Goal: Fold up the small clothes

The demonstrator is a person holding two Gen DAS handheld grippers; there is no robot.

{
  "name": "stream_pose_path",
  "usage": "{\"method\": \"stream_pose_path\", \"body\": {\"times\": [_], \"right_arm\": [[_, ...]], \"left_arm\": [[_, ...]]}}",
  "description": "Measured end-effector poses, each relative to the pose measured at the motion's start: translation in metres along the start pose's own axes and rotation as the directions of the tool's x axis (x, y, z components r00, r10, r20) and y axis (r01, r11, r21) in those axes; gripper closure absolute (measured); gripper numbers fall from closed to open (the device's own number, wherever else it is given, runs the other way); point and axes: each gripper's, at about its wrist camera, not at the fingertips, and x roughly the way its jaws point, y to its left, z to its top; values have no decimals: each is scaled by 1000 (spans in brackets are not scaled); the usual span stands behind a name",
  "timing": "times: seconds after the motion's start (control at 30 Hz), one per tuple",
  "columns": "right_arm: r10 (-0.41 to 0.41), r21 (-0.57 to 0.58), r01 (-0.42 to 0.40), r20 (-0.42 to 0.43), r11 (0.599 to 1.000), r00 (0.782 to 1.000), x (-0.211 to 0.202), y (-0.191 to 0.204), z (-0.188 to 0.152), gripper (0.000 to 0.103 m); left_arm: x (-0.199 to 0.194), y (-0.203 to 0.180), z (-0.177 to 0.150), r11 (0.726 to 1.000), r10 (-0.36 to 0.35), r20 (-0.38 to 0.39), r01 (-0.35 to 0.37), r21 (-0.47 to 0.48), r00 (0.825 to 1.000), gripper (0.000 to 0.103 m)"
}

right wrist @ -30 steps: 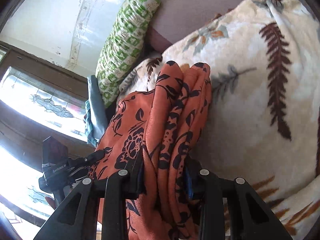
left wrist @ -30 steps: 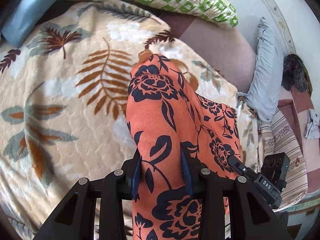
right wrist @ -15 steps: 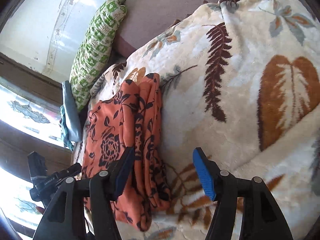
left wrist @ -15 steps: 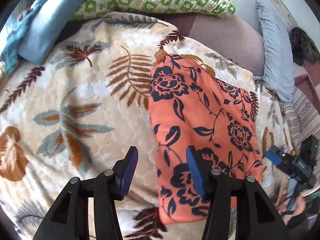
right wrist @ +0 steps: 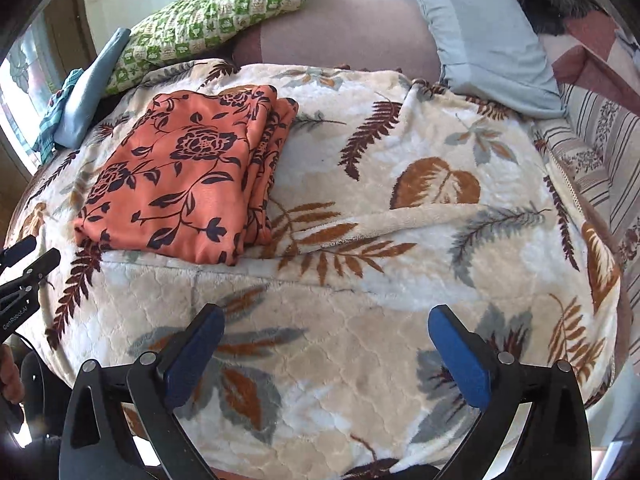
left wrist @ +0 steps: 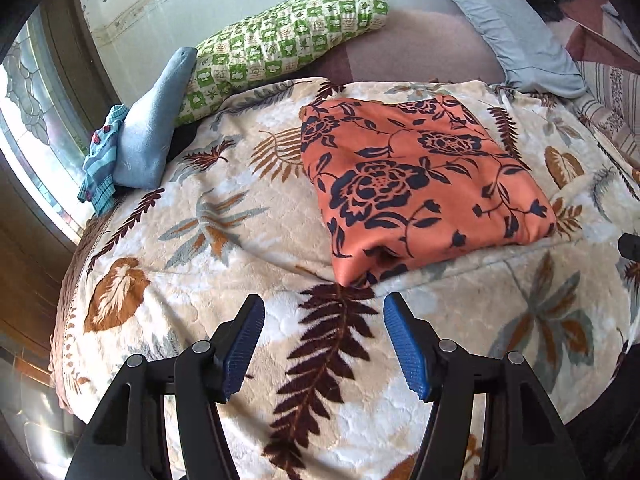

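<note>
While both tools hang above the near edge of the leaf-print blanket [left wrist: 224,216], the orange floral garment [left wrist: 416,184] lies folded into a compact rectangle on it, toward the far side, layered edges stacked on its right side in the right wrist view. Left gripper [left wrist: 323,344]: released, jaws have just been opening, nothing between them, only blanket below. Right gripper [right wrist: 326,356]: also released, jaws spread very wide, just been opening too, nothing between them. Neither touches the garment; both sit near of it, well apart from the cloth.

Step in hand, as I judge it: letting go and backing off after the last fold; this piece looks done. Front corner of the fold bulges a bit, may want a pat flat.

Next move likely calls for another item. A striped blue knit piece [left wrist: 100,160] sits at the far left beside a light blue cloth [left wrist: 148,128], near the green checked pillow [left wrist: 280,40]; cannot tell if either is part of the task. Reaching there means crossing left without dragging the folded garment.
</note>
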Motion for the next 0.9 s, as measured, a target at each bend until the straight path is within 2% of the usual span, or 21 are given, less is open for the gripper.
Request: {"method": "stream_pose_path", "body": {"times": [0.13,0.23,0.43,0.77,0.9], "right_arm": [[-9,-49,10,25,999,1000,-13,7,-6,0],[-26,-59,30,61,998,998,-23,11,-11,0],[-13,-31,15,64,999,998,-28,7,-15,0],[-25,-27,27,57,999,998,-26,9,-17,0],[-38,-33,40,48,999,998,-22,10,-18,0]], "left_arm": [[-15,-13,-9,999,-29,15,29,27,999,41],[-18,-14,-12,996,-92,-12,92,4,996,41],[-24,-2,-9,983,-179,-36,177,-39,983,41],[-29,-4,-8,980,-197,-24,196,-32,980,41],[-37,-9,-6,979,-202,13,202,-11,979,41]]}}
